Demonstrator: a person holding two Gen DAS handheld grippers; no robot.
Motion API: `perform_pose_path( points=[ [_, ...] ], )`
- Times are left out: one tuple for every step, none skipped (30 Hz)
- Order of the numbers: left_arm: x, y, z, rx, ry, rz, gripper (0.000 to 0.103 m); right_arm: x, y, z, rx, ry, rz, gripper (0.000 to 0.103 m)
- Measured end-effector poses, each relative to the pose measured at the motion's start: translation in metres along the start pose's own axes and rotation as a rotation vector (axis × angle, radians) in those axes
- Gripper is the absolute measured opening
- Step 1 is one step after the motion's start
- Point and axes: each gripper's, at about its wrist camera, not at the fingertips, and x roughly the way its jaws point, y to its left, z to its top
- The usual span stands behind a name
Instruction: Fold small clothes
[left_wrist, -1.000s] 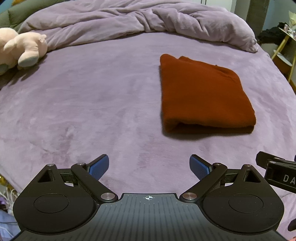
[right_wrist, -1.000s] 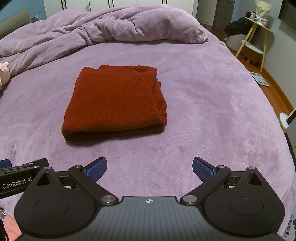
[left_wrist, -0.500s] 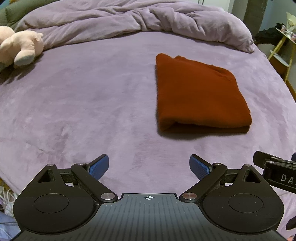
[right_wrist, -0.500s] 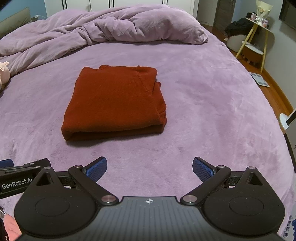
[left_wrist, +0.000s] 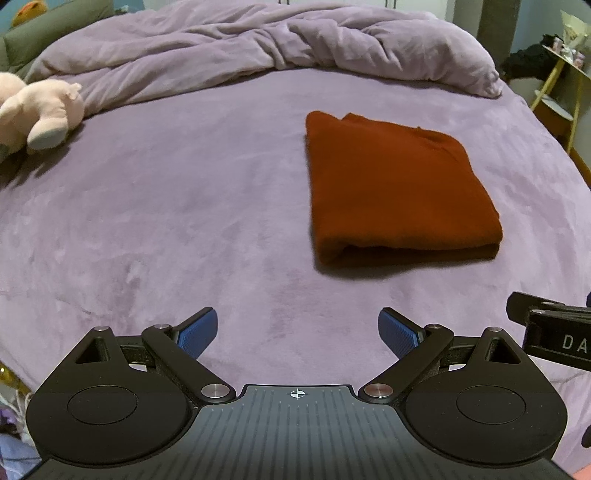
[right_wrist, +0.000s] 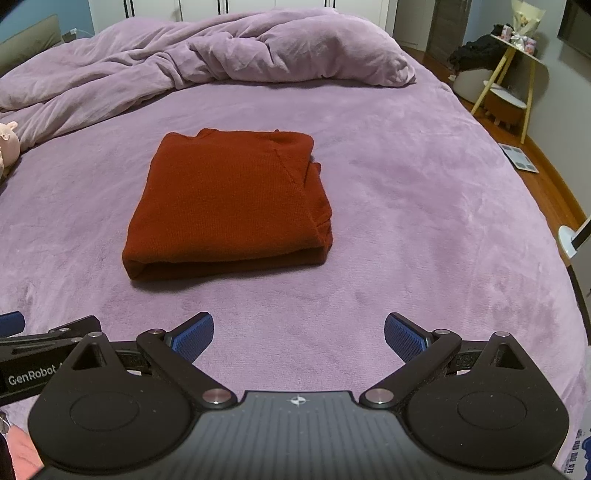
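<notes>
A rust-red garment (left_wrist: 395, 192) lies folded into a thick rectangle on the purple bed cover (left_wrist: 184, 221); it also shows in the right wrist view (right_wrist: 229, 203), with its folded edge toward me. My left gripper (left_wrist: 297, 332) is open and empty, held back from the garment and to its left. My right gripper (right_wrist: 299, 334) is open and empty, short of the garment's near edge. Part of the right gripper's body (left_wrist: 554, 339) shows at the right edge of the left wrist view.
A crumpled purple duvet (right_wrist: 207, 62) lies across the far end of the bed. A pink plush toy (left_wrist: 33, 110) sits at the far left. A yellow-legged side table (right_wrist: 513, 74) and wooden floor (right_wrist: 546, 177) lie beyond the bed's right edge.
The left gripper's view has shifted slightly, so the garment sits a little further left and lower in it. The right gripper has barely moved. Both stay open.
</notes>
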Motion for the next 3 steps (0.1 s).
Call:
perform_pose_path(
  points=[
    [0.0004, -0.0002, -0.0001, 0.003, 0.002, -0.001, 0.097, 0.0002, -0.0001, 0.0001, 0.0, 0.001, 0.001, 0.099],
    [0.0007, -0.0009, -0.0003, 0.004, 0.005, 0.0, 0.097, 0.0001, -0.0001, 0.0001, 0.001, 0.001, 0.002, 0.099],
    [0.0015, -0.001, -0.0003, 0.004, 0.009, 0.0, 0.097, 0.0001, -0.0002, 0.0002, 0.001, 0.001, 0.002, 0.099]
  ],
)
